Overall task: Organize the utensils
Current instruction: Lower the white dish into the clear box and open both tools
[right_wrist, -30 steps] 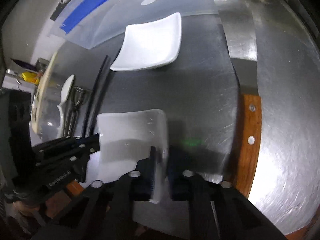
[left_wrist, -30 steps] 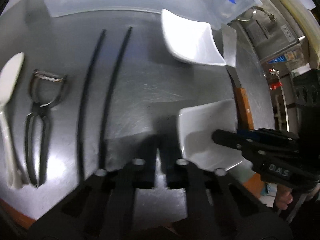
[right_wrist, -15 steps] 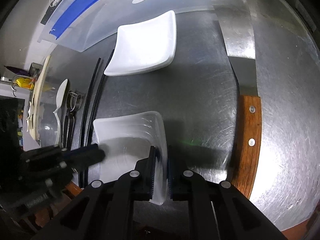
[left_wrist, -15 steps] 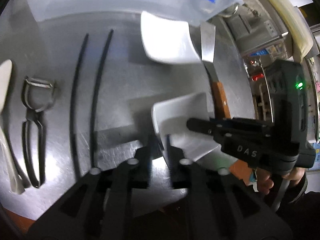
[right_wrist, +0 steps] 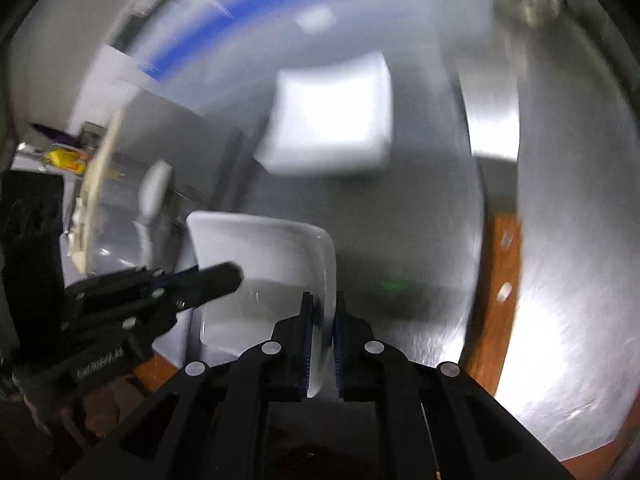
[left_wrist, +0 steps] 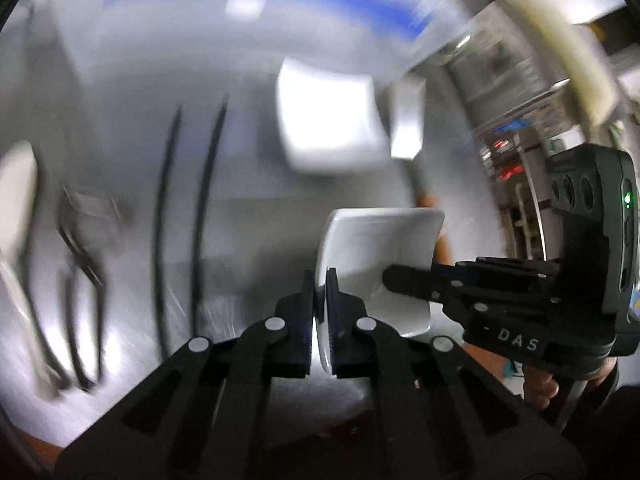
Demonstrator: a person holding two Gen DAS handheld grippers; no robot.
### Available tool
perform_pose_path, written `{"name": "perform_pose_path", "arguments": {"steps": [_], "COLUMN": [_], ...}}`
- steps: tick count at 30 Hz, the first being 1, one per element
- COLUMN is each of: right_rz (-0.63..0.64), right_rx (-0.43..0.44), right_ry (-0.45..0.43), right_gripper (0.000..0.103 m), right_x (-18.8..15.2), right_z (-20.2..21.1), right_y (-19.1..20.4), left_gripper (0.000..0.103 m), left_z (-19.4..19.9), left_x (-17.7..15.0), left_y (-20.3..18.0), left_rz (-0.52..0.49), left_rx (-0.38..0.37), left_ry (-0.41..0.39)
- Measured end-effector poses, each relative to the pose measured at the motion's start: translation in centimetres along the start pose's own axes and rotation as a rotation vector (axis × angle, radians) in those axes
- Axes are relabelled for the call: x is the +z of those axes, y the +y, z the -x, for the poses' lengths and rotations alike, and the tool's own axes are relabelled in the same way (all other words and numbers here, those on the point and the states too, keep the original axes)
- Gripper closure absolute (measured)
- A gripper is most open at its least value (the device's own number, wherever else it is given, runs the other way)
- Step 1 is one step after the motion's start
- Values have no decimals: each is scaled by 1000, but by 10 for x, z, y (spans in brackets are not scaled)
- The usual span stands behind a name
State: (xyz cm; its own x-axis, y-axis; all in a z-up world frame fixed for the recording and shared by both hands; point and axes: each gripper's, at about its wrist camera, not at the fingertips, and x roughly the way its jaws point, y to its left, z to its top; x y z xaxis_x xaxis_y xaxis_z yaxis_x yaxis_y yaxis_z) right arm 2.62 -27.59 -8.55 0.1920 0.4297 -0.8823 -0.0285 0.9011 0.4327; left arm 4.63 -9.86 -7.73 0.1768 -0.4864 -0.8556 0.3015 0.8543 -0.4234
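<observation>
Steel table (left_wrist: 248, 216) under you, blurred; clear storage bin with blue tape (left_wrist: 256, 8) at its far edge. Second white dish (left_wrist: 326, 124) rests beyond. You hold the near white square dish (left_wrist: 384, 248) off the table: left gripper (left_wrist: 320, 300) clamped on one rim, right gripper (right_wrist: 324, 316) clamped on the opposite rim. Black chopsticks (left_wrist: 202, 208) lie left

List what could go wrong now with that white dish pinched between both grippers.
1. The left gripper and the right gripper each pinch only a thin rim of the near white dish, so the glossy dish could slip or tip out.
2. If the two hands drift apart or twist, the dish may be pried loose and drop onto the metal table.
3. A dropped dish could strike the cleaver or the second white dish lying just beyond.
</observation>
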Motion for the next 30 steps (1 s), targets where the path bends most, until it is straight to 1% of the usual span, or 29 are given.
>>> {"name": "perform_pose_path", "arguments": {"steps": [1,2,3,4,6,7,8,9,10,11,12,13,14,15,16,18,21,23,24,25,27,28,29,30], "right_rz": [20,46,62,90,139,145,147,149,133,124,109,68,57,20,2,-31,-38,-39,-35,-28,-40,-39,-34,-16], "right_rx": [3,-2,-9,-28,-81,-104,-134,-167,-209,-247,-272,-294,-306,-316,-329,-343,-368,-369,-378,-386,-397,-398,-400,-396], "right_ry": [-40,-99,-135,-187,-268,-285,-288,-280,-268,-239,-210,-164,-127,-87,-51,13,73,96,109,119,124,112,81,31], "right_gripper": [92,93,93,93,93,93,93,93,92,91,91,91,91,91,91,91,91,91,89,84,82,82,82,82], "right_x": [7,20,31,52,102,123,153,181,216,245,270,301,315,333,342,357,370,374,379,384,388,388,388,384], "right_z": [15,36,50,69,93,98,101,100,94,84,72,50,35,13,-5,-39,-70,-83,-91,-98,-104,-96,-83,-61], "right_y": [6,15,20,28,39,41,41,39,35,29,23,9,2,-13,-16,-37,-55,-58,-57,-57,-58,-57,-53,-45], "left_gripper": [98,98,98,98,98,98,98,98,98,98,98,98,97,97,97,95,95,95,95,95,90,86,78,75], "left_z": [17,32,49,59,75,76,72,62,52,36,19,-2,-21,-50,-69,-109,-142,-156,-161,-163,-162,-154,-140,-116], "left_x": [11,24,44,59,106,146,178,210,233,266,288,312,329,347,354,366,373,378,380,382,383,385,385,383], "left_y": [-5,-10,-15,-19,-23,-24,-22,-19,-15,-5,4,13,25,39,46,59,69,74,75,74,75,74,70,65], "left_rz": [-31,-58,-99,-129,-183,-210,-209,-197,-189,-156,-131,-107,-68,-19,1,21,37,41,36,35,41,37,25,3], "left_rx": [-13,-30,-47,-55,-63,-50,-35,-22,-14,-15,-10,-5,-6,-7,-3,25,40,60,67,60,65,74,84,95], "left_ry": [-49,-89,-131,-159,-213,-228,-229,-213,-191,-161,-125,-76,-42,20,57,124,176,190,194,197,188,169,133,84]}}
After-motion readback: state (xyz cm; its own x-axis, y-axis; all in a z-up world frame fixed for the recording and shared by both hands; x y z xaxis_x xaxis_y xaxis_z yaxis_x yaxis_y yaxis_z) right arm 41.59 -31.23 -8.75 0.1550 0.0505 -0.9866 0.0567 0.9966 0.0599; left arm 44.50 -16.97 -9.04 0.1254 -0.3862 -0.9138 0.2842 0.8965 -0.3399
